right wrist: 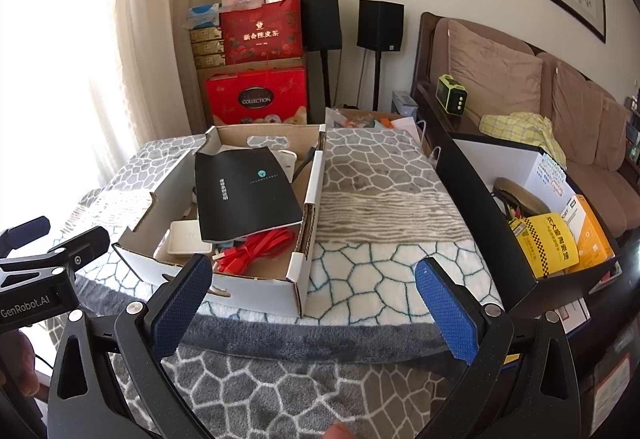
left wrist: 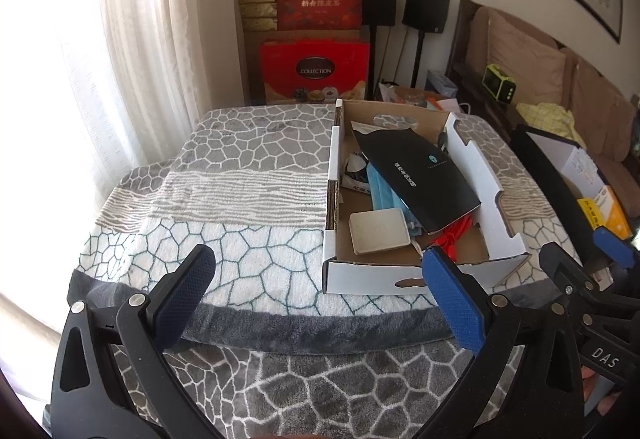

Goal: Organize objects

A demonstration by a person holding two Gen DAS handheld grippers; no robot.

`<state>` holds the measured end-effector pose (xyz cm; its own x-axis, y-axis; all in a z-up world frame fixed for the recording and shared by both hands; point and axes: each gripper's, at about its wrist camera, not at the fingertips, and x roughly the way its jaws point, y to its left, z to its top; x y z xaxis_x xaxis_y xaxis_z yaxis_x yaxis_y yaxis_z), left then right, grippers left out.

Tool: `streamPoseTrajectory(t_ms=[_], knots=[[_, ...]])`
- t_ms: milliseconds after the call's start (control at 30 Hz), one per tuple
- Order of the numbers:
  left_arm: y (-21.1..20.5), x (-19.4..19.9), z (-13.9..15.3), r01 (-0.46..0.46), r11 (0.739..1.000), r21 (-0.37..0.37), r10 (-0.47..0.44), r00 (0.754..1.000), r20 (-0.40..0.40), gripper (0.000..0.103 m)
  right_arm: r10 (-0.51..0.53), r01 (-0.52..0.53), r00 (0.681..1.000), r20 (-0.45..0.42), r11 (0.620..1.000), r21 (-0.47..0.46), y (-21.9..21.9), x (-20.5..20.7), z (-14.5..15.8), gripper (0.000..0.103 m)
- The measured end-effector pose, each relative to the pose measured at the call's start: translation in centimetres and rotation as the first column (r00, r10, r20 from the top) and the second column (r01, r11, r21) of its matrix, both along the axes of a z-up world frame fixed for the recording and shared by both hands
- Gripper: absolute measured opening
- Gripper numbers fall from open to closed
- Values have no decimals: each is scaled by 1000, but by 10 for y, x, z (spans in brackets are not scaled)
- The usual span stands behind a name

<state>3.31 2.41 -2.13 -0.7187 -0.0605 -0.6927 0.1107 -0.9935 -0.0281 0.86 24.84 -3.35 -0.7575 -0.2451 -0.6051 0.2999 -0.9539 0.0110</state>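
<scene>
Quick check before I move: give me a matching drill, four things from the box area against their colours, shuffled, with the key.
Things:
1. folder lying on top in the cardboard box
2. cable at the box's near end
3. face masks
4. packet in the black bin

Colours:
A. red
B. yellow
C. black
D. light blue

Pairs: 1-C, 2-A, 3-D, 4-B

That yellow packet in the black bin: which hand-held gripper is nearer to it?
Right. The right gripper is open beside the bin, the yellow packet just to its right; the left gripper sits beyond it, facing the cardboard box.
</scene>
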Motion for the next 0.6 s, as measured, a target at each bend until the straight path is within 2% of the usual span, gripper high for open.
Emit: streamPoseTrajectory(t_ms=[600], knots=[[-4, 1, -3, -9, 1000, 8, 9, 1000, 1, 103, 1, -1, 1000, 4, 1000, -4, 0, 1, 0, 102]])
